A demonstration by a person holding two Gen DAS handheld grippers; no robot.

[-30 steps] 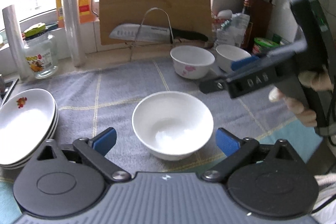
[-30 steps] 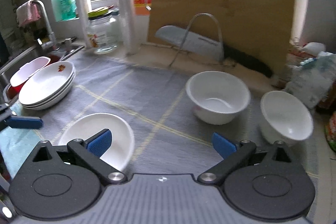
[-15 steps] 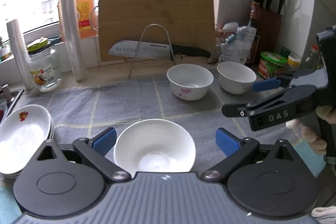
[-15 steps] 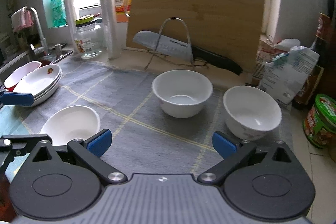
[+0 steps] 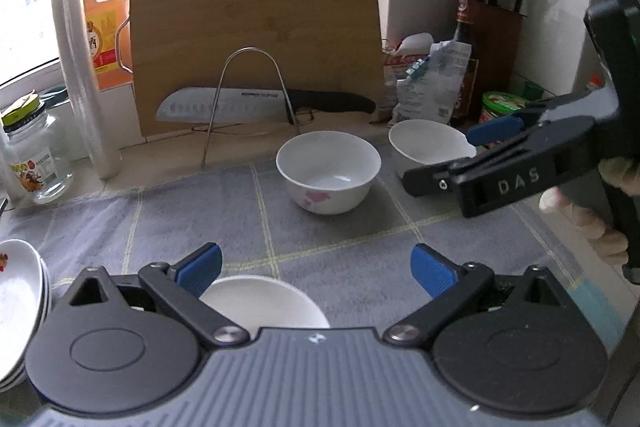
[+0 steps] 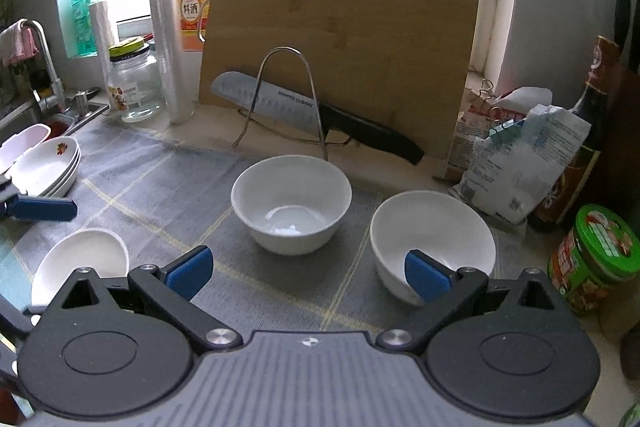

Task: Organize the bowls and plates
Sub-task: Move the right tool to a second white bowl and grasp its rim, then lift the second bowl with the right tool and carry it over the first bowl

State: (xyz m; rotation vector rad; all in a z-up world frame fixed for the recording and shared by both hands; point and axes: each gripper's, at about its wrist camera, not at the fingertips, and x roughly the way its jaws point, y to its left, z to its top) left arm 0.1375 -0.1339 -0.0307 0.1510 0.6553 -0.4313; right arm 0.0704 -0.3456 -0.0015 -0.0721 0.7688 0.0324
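Observation:
Three white bowls stand on a grey cloth. The near bowl (image 5: pixel 260 301) lies under my open, empty left gripper (image 5: pixel 316 267); it also shows in the right wrist view (image 6: pixel 80 263). A bowl with a pink flower (image 5: pixel 328 171) stands mid-cloth, also in the right wrist view (image 6: pixel 291 203). The third bowl (image 6: pixel 432 243) is to its right, touching distance from my open, empty right gripper (image 6: pixel 308 267); its right fingertip (image 6: pixel 426 275) overlaps that bowl's rim. A stack of white plates (image 6: pixel 46 167) sits at the left, by the sink.
A cutting board (image 6: pixel 340 39), a knife (image 6: pixel 312 111) on a wire rack, a jar (image 6: pixel 136 83), film rolls and bottles line the back. Bags (image 6: pixel 516 163), a sauce bottle and a green-lidded tub (image 6: pixel 596 259) crowd the right. The right gripper (image 5: pixel 496 131) shows in the left wrist view.
Both grippers have pulled back and risen. The near bowl has slid to the bottom of the left wrist view. The right gripper has shifted right, toward the two far bowls.

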